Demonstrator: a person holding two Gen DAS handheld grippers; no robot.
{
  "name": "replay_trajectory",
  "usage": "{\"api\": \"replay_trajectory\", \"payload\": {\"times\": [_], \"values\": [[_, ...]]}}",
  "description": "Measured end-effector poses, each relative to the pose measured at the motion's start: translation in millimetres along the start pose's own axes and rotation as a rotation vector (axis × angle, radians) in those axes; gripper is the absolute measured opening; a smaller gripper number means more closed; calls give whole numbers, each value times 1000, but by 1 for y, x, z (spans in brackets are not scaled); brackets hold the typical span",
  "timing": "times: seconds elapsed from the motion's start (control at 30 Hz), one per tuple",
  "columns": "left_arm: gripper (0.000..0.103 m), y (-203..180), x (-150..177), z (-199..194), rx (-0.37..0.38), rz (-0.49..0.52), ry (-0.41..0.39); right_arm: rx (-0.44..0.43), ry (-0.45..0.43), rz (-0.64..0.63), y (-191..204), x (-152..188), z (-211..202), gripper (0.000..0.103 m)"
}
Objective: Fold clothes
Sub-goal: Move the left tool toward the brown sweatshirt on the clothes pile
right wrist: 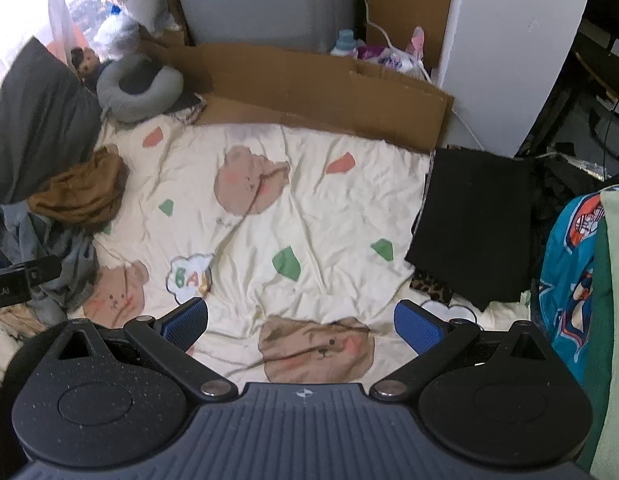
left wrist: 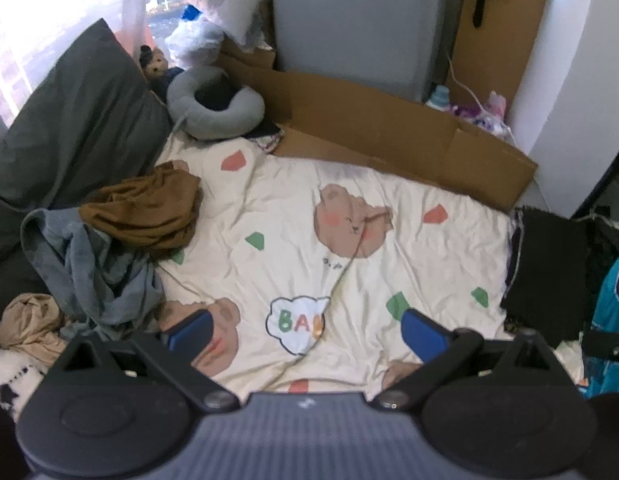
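A pile of loose clothes lies at the left of the bed: a brown garment [left wrist: 145, 210] [right wrist: 81, 192], a grey-blue garment [left wrist: 89, 272] [right wrist: 49, 248] and a beige one [left wrist: 29, 324]. A folded black garment [left wrist: 549, 272] [right wrist: 473, 220] lies at the bed's right edge. My left gripper [left wrist: 305, 330] is open and empty above the cream bear-print sheet [left wrist: 309, 184]. My right gripper [right wrist: 301, 320] is open and empty above the same sheet [right wrist: 329, 208]. The left gripper's body shows at the left edge of the right wrist view [right wrist: 21, 280].
A dark pillow [left wrist: 77, 120] and a grey neck pillow [left wrist: 217, 104] sit at the bed's head. Flat cardboard [left wrist: 389, 128] lines the far edge before a grey cabinet [left wrist: 357, 20]. A teal printed cloth [right wrist: 569, 280] hangs at the right.
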State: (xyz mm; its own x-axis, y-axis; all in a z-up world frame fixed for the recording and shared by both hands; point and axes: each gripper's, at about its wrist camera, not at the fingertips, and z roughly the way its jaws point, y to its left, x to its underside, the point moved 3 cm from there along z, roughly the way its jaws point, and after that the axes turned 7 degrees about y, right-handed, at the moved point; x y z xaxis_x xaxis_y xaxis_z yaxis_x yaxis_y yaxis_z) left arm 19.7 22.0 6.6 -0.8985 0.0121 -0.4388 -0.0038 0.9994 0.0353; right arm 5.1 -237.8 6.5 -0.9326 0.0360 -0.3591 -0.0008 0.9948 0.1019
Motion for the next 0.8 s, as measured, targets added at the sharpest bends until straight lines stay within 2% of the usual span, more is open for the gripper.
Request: {"api": "replay_trajectory", "payload": {"times": [0.17, 0.33, 0.53, 0.8], "values": [[101, 13, -5, -17, 39, 9, -6, 34, -48, -12, 3, -7, -18, 102], [102, 25, -5, -30, 44, 27, -16, 12, -64, 11, 3, -9, -24, 102], [102, 43, -8, -40, 66, -9, -48, -1, -73, 6, 7, -7, -27, 102], [102, 64, -15, -41, 36, -5, -78, -12, -112, 28, 5, -14, -28, 102]]}}
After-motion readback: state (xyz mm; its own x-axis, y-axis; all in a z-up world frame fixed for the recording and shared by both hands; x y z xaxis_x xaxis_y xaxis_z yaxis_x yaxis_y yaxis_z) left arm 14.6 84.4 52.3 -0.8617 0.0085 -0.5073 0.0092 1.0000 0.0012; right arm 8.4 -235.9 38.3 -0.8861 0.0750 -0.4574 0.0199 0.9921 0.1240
